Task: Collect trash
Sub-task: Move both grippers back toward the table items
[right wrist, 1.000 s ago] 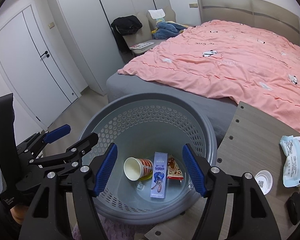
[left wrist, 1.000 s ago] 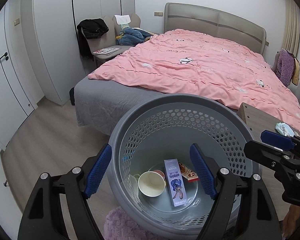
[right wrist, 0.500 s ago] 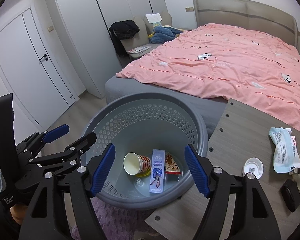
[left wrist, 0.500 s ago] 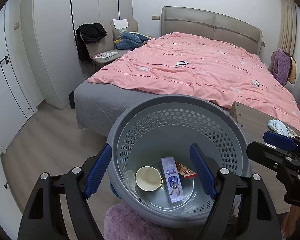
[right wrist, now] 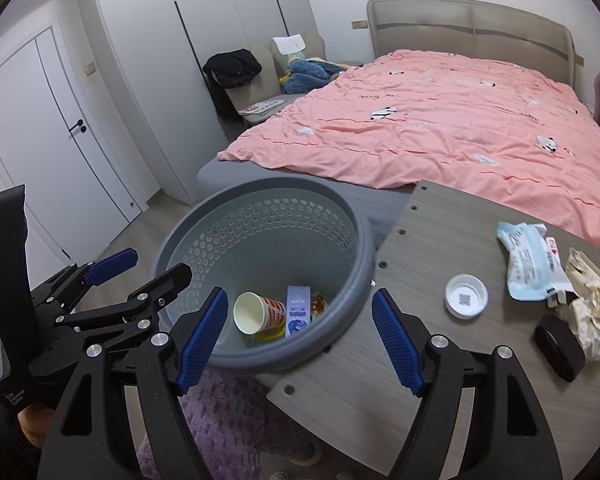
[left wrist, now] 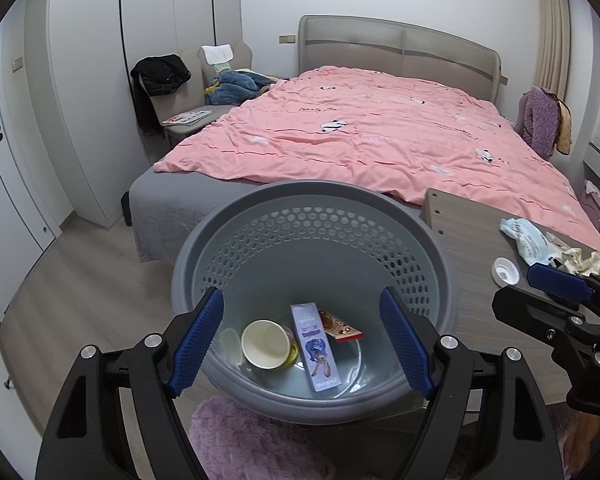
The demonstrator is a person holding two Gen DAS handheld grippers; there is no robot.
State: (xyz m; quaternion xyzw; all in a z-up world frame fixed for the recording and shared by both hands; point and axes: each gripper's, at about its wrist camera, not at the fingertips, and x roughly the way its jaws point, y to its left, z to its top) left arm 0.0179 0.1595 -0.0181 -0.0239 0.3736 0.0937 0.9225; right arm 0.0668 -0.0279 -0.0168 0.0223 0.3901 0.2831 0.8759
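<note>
A grey perforated basket [left wrist: 312,200] [right wrist: 260,192] stands beside the wooden table [right wrist: 420,264]. Inside lie a paper cup [left wrist: 265,344] [right wrist: 252,313], a blue carton [left wrist: 318,352] [right wrist: 298,310] and a red wrapper [left wrist: 340,325]. On the table lie a white cap [right wrist: 466,295] [left wrist: 505,271], a blue-white packet [right wrist: 528,262] [left wrist: 526,240], crumpled paper [right wrist: 592,300] and a black object [right wrist: 560,342]. My left gripper [left wrist: 302,342] is open and empty above the basket. My right gripper [right wrist: 298,342] is open and empty over the basket's near rim and the table edge.
A bed with a pink duvet [left wrist: 380,136] lies behind the basket. A chair with clothes [left wrist: 188,96] stands at the far left by white wardrobes [left wrist: 100,80]. A purple rug [left wrist: 244,440] lies under the basket. Wooden floor [left wrist: 80,280] is to the left.
Both grippers have pulled back and swung right. The basket looks smaller and further left, and more of the table with its trash has come into view. Both stayed open.
</note>
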